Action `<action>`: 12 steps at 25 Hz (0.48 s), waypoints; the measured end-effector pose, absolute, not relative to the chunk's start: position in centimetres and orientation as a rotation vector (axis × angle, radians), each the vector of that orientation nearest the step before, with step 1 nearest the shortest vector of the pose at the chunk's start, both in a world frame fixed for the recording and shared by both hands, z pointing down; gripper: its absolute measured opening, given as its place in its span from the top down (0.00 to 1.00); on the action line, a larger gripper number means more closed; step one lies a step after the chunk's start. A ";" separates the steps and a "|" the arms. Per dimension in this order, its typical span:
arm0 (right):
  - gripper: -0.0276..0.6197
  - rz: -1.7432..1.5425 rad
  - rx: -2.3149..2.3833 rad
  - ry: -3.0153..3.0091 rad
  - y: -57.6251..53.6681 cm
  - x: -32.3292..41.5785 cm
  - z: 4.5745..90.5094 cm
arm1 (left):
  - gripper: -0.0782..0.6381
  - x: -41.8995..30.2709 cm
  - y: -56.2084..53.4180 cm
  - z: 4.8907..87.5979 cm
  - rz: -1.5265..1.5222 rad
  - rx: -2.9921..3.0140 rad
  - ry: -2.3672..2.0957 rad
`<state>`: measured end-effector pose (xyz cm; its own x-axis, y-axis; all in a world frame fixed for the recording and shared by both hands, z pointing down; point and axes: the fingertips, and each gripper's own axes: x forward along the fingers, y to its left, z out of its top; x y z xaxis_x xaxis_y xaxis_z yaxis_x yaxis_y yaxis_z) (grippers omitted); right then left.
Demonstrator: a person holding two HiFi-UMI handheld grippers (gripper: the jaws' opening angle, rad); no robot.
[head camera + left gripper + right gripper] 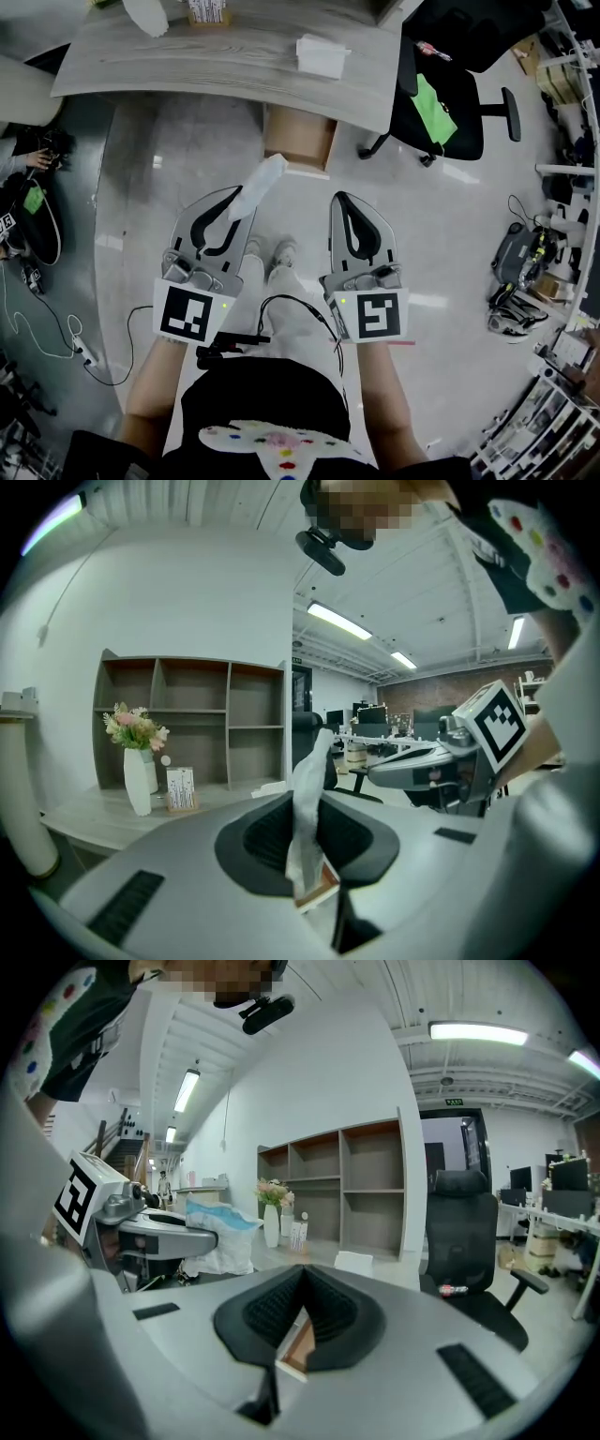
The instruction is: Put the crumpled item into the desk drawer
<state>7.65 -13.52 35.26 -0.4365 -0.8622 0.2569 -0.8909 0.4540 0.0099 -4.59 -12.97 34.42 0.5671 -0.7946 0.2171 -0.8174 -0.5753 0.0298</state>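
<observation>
The left hand-held gripper [228,202] is closed narrowly on the crumpled paper [261,183], pinching its lower end. The rest sticks out past the jaw tips as a loose white strip, aimed toward the drawer [298,139]. The right hand-held gripper [352,202] is closed with nothing between its jaws.

The paper hangs in the air over the floor, just short of the drawer, which stands open under the front edge of the desk [206,56], near its middle.

The paper looks very light, soft and limp. It should crush rather than resist, and a light pinch is probably enough to carry it. Held by one end, the free part may flop or catch on the drawer's front rim. A hold nearer the middle of the wad would likely keep it more compact, and it may cling to the pads on release.
</observation>
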 end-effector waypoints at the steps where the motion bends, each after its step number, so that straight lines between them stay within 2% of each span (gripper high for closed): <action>1: 0.95 0.191 1.515 -2.476 -13.6 7.8 35.8 | 0.81 -4.4 -13.0 35.0 0.272 2.661 -1.373; 12: 0.95 0.296 1.448 -2.439 -14.5 7.7 43.2 | 0.81 -3.5 -13.1 42.6 0.392 2.631 -1.307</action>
<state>7.70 -14.53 43.15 -0.4535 -0.8207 0.3477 -0.8800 0.4741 -0.0287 -3.49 -13.09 42.65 0.5796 -0.7533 0.3107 -0.8001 -0.5985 0.0415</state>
